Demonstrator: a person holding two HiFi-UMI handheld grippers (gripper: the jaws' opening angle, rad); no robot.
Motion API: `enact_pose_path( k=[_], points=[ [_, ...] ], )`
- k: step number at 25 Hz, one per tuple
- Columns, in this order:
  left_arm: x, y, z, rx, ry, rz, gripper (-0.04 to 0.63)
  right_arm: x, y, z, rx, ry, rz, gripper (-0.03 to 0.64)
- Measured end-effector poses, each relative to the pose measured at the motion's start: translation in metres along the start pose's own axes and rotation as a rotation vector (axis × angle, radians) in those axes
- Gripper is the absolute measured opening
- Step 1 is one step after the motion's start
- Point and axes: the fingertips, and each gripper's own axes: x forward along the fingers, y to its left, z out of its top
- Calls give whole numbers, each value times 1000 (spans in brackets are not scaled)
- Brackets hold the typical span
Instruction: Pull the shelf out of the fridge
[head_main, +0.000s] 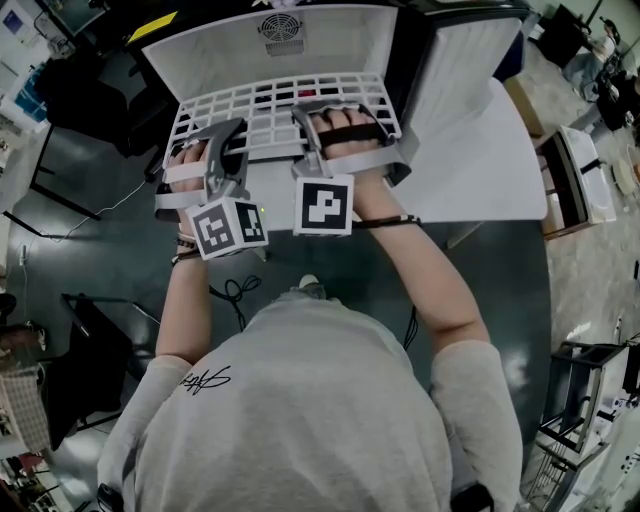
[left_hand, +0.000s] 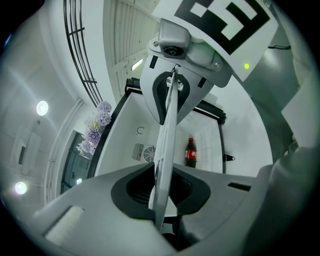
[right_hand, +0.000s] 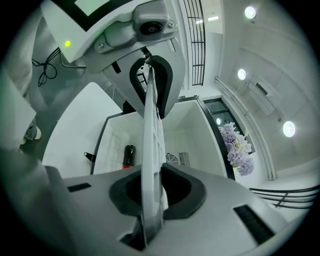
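A white wire shelf (head_main: 280, 105) sticks partway out of the small white fridge (head_main: 215, 45), its front edge toward me. My left gripper (head_main: 222, 140) is shut on the shelf's front edge at the left. My right gripper (head_main: 338, 125) is shut on the same edge near the middle. In the left gripper view the shelf (left_hand: 167, 130) runs edge-on between my left gripper's (left_hand: 160, 192) pads, with the right gripper (left_hand: 172, 82) clamped further along. The right gripper view shows the shelf (right_hand: 150, 130) pinched in my right gripper (right_hand: 152, 192), and the left gripper (right_hand: 147, 75) beyond.
The fridge door (head_main: 470, 60) stands open at the right, above a white tabletop (head_main: 490, 170). Inside the fridge a cola bottle (left_hand: 190, 152) stands by the back wall's fan vent (left_hand: 145, 152). Purple flowers (right_hand: 237, 147) sit beside the fridge. Cables (head_main: 235, 290) lie on the dark floor.
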Motion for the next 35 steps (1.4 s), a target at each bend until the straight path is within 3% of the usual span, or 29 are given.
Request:
enact_pose_path(
  k=[35],
  points=[
    [-3, -64, -6, -20, 1, -99, 48, -5, 65, -10, 39, 32, 102, 43]
  ],
)
